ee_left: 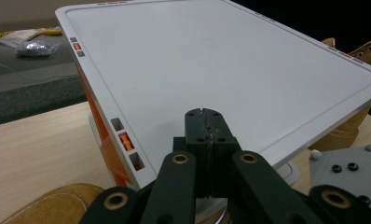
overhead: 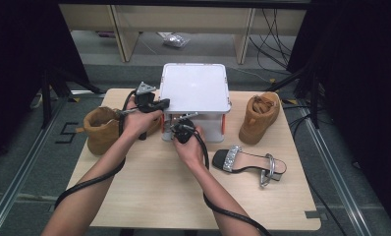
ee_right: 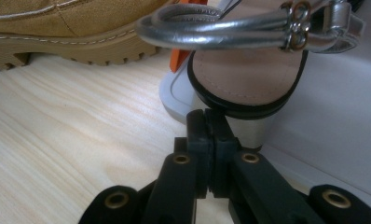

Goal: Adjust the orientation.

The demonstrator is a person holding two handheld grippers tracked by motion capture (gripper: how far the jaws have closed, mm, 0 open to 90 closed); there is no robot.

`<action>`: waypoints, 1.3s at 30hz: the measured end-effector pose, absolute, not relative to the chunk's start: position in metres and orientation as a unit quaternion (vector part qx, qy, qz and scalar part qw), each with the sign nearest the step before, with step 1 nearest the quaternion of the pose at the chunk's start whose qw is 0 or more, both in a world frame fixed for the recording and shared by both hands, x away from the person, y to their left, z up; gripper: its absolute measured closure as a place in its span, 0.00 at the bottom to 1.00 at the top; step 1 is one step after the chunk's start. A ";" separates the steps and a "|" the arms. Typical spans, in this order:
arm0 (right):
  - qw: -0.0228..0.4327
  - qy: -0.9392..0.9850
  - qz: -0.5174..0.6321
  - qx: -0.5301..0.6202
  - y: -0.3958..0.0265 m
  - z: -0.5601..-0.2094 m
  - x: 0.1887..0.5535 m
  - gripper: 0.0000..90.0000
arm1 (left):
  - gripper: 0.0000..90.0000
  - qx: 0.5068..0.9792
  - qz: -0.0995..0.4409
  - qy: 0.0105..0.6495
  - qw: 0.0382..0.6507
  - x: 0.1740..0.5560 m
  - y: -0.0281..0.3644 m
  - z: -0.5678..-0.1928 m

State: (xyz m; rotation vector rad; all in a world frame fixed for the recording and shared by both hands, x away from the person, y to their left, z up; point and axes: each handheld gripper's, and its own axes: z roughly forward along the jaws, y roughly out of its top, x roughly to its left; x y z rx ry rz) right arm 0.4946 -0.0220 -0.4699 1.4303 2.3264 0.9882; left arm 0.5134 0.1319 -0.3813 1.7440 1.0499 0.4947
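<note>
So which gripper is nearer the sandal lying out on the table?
Right. The right gripper is at the box front, left of that sandal; the left gripper is farther off, at the box's top left edge.

White box lid [overhead: 194,88], plain, with small orange and grey marks along its edge [ee_left: 124,140]; orange side parts below. Tan suede boot [overhead: 260,117] with tan laces, another tan boot [overhead: 101,129] at left, lug sole the same tan. Sandal [overhead: 250,163]: black sole edge, silver glittery toe band, silver ankle strap. Second sandal [ee_right: 249,79]: beige insole, black rim, silver heel and strap. Light wood-grain tabletop [overhead: 149,196]. Black hand-held gripper [ee_left: 204,140], brass-coloured rivets; grey plate.
</note>
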 end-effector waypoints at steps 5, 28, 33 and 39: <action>0.121 0.795 0.340 0.488 -0.020 -0.470 0.496 1.00 | 0.99 0.720 0.204 0.435 0.500 0.514 0.132 -0.381; 0.135 0.808 0.345 0.459 -0.034 -0.463 0.479 0.76 | 0.99 0.720 0.205 0.435 0.500 0.513 0.132 -0.382; 0.132 0.816 0.332 0.454 -0.063 -0.449 0.457 0.67 | 0.99 0.719 0.207 0.435 0.500 0.513 0.132 -0.382; 0.127 0.827 0.313 0.450 -0.107 -0.442 0.431 0.59 | 0.99 0.719 0.209 0.436 0.500 0.512 0.131 -0.382</action>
